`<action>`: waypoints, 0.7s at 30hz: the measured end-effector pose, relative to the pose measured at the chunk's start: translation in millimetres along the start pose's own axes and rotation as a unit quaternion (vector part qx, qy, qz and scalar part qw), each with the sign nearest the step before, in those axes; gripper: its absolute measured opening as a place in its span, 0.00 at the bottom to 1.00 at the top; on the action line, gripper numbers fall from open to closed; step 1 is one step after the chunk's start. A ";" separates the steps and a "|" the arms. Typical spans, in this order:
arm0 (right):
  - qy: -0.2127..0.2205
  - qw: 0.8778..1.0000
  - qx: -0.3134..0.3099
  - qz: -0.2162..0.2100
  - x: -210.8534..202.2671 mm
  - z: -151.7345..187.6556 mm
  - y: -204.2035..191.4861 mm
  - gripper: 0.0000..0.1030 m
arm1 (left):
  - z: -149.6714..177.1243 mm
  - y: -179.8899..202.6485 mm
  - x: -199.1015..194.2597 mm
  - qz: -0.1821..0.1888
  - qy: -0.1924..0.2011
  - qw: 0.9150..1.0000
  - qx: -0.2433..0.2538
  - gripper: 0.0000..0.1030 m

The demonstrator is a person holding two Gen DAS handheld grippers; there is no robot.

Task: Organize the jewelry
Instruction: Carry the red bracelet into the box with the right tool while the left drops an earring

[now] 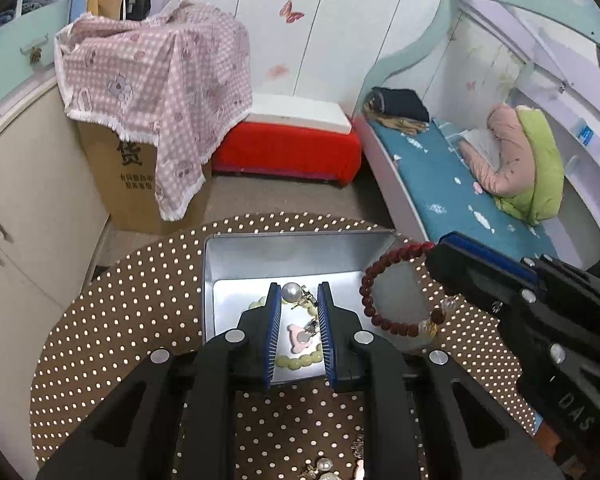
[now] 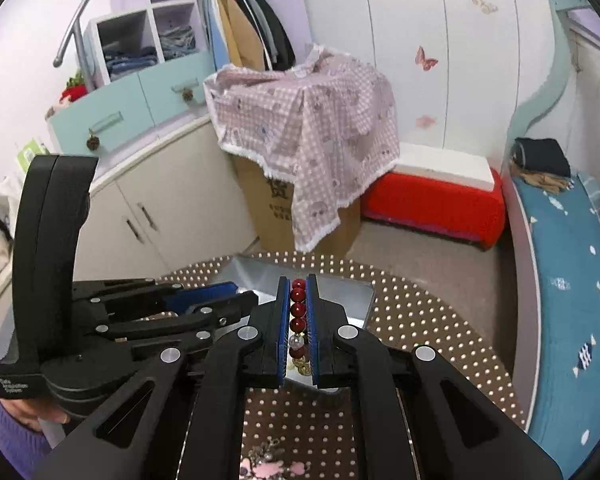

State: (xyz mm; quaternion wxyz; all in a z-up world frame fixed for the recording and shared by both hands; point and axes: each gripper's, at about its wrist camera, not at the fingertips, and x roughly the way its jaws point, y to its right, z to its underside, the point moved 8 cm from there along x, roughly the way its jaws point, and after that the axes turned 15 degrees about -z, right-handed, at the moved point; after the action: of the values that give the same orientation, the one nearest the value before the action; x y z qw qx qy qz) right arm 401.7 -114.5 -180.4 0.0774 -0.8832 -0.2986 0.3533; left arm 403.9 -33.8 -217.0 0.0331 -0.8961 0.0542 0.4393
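Note:
An open metal tin (image 1: pixel 284 256) stands on the polka-dot round table (image 1: pixel 120 320). Inside lie a pale green bead bracelet (image 1: pixel 300 360), a pink piece (image 1: pixel 298 338) and a pearl earring (image 1: pixel 293 291). My left gripper (image 1: pixel 299 292) is open above the tin's inside, the pearl earring between its fingertips with gaps on both sides. My right gripper (image 2: pixel 298 284) is shut on a dark red bead bracelet (image 2: pixel 298 312), which hangs as a loop at the tin's right edge in the left wrist view (image 1: pixel 380 304). The tin also shows in the right wrist view (image 2: pixel 340 292).
More jewelry lies on the table near its front edge (image 1: pixel 324 466), also in the right wrist view (image 2: pixel 268 464). Beyond the table stand a cardboard box under a checked cloth (image 1: pixel 156 92), a red stool (image 1: pixel 288 152), cabinets (image 1: pixel 28 208) and a bed (image 1: pixel 460 184).

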 end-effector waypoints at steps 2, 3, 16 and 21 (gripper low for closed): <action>-0.006 1.000 0.003 0.001 6.9 4.5 2.7 0.08 | 2.2 -0.7 4.8 -0.002 -0.004 1.000 0.001 0.17; -0.008 1.000 0.004 0.001 8.6 6.7 4.1 0.08 | 2.9 -1.0 6.9 -0.003 -0.006 1.000 0.001 0.17; -0.026 1.000 0.018 0.001 23.9 19.3 11.9 0.08 | 5.6 -9.1 8.6 -0.016 -0.009 1.000 -0.014 0.45; -0.031 0.999 0.019 0.004 24.7 23.3 11.1 0.08 | 8.2 -11.3 3.6 -0.017 -0.009 1.000 -0.018 0.45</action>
State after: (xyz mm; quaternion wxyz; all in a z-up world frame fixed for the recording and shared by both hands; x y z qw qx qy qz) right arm 405.5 -110.9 -215.7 0.0840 -0.8714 -0.2906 0.3862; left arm 401.2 -21.9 -224.7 0.0246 -0.8935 0.0310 0.4473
